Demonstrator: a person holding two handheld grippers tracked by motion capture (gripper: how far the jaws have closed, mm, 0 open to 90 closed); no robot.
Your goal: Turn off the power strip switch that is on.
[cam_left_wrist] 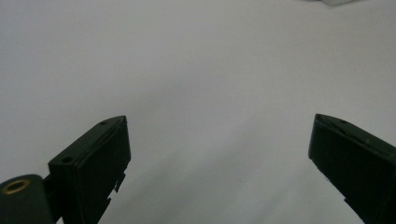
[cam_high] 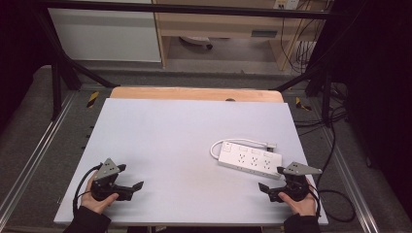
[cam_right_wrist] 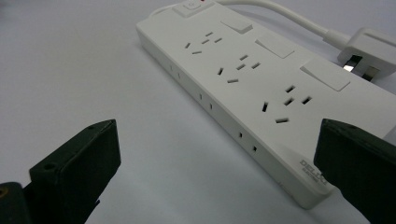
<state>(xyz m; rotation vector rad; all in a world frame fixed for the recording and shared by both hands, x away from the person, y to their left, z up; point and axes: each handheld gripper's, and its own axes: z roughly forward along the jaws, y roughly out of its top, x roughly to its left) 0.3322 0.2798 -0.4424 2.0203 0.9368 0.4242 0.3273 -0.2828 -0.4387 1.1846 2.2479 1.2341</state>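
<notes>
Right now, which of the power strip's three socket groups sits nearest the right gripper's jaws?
The end group on the power strip, farthest from the red-lit master switch and beside the embossed brand mark. The other two lie farther up the strip.

Smooth white plastic power strip [cam_right_wrist: 261, 88], matt pale table [cam_high: 165, 141], wooden edge [cam_high: 194, 93]

Both hand-held grippers, left gripper [cam_high: 130, 188] and right gripper [cam_high: 270, 189], were black, topped by grey three-cornered plates, trailing black cables; sleeves were dark.

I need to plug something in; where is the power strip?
In the high view the white power strip lies on the table's right half, just ahead of the right gripper, its plug beside it.
</notes>
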